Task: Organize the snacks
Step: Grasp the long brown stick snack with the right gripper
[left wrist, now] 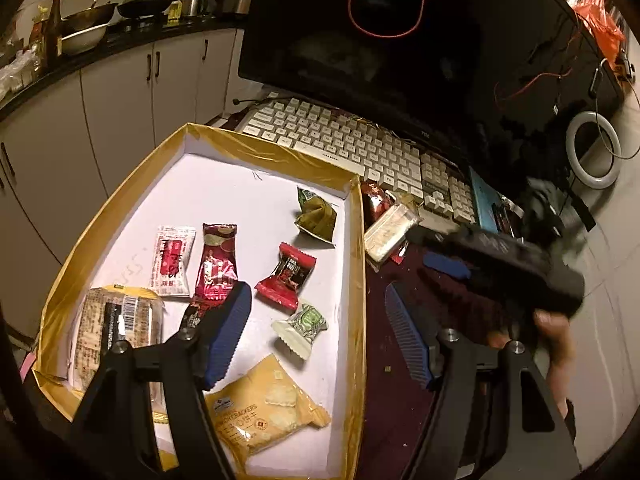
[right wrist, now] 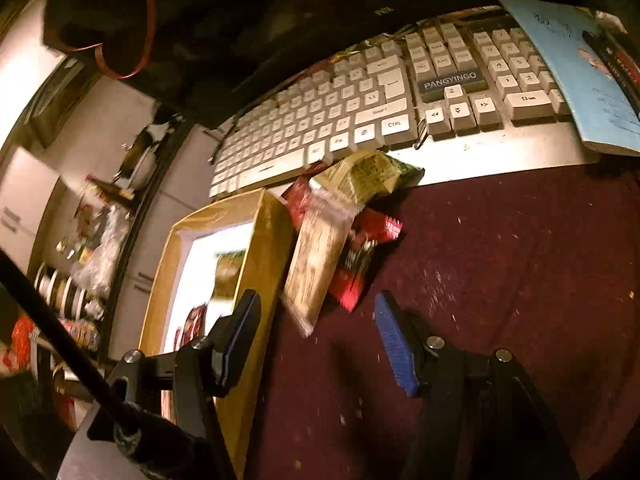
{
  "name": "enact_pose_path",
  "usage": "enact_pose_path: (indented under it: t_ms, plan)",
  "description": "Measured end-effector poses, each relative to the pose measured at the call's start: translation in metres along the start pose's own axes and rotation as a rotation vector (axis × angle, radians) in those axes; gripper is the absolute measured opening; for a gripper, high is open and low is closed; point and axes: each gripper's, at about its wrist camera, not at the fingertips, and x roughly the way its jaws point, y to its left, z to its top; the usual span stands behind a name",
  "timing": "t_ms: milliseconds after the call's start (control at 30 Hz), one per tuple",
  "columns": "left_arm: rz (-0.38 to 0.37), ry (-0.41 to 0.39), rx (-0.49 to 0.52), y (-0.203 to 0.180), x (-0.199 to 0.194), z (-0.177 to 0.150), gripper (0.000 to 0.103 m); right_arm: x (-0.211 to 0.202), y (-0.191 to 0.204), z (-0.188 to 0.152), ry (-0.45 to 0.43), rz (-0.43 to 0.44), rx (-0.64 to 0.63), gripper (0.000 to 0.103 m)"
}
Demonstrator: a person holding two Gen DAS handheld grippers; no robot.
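Kitchen counters and a dark monitor frame a maroon desk mat, where a gold-rimmed tray lies just in front of a white keyboard.

From the left wrist, seven wrapped snacks lie spread over the tray's white floor, likely sorted in already: a cracker pack, a red candy, a green-white candy and others. A small pile sits outside the tray's right wall, probably awaiting its turn. The left gripper stands wide and empty, straddling that wall. The other gripper crosses at right, blurred.

From the right wrist, the pile is a clear-wrapped bar, red packets and a green packet, touching the tray wall and the keyboard's front edge. The right gripper is wide, holding nothing, aimed towards the pile.
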Motion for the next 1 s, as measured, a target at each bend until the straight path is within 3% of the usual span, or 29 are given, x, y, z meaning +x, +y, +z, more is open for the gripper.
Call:
enact_pose_path:
  t_ms: [167, 200, 333, 367, 467, 533, 800, 1000]
  plan:
    - [0.006, 0.003, -0.006, 0.005, 0.0, -0.002, 0.07, 0.019, 0.01, 0.014, 0.003, -0.011, 0.042, 0.047]
    - [0.011, 0.005, -0.01, 0.007, 0.001, -0.002, 0.07, 0.022, 0.011, 0.017, 0.0, -0.02, 0.041, 0.04]
    - [0.01, 0.016, -0.024, 0.013, 0.004, -0.003, 0.07, 0.032, 0.014, 0.022, -0.025, -0.063, 0.031, 0.03]
    - [0.009, 0.022, -0.029, 0.013, 0.005, -0.003, 0.07, 0.036, 0.016, 0.02, -0.017, -0.07, 0.036, 0.021]
    - [0.001, 0.02, -0.029, 0.013, 0.004, -0.003, 0.07, 0.04, 0.025, 0.014, -0.055, -0.13, -0.032, 0.017]
    - [-0.001, 0.021, -0.02, 0.012, 0.004, -0.004, 0.07, 0.03, 0.021, 0.009, -0.067, -0.058, -0.017, 0.008]
    - [-0.024, 0.047, 0.01, -0.003, 0.012, -0.001, 0.07, -0.035, -0.006, -0.031, -0.133, 0.081, -0.015, 0.006]
    - [-0.076, 0.118, 0.04, -0.028, 0.037, 0.021, 0.07, -0.051, -0.04, -0.06, -0.105, 0.146, 0.036, 0.006]
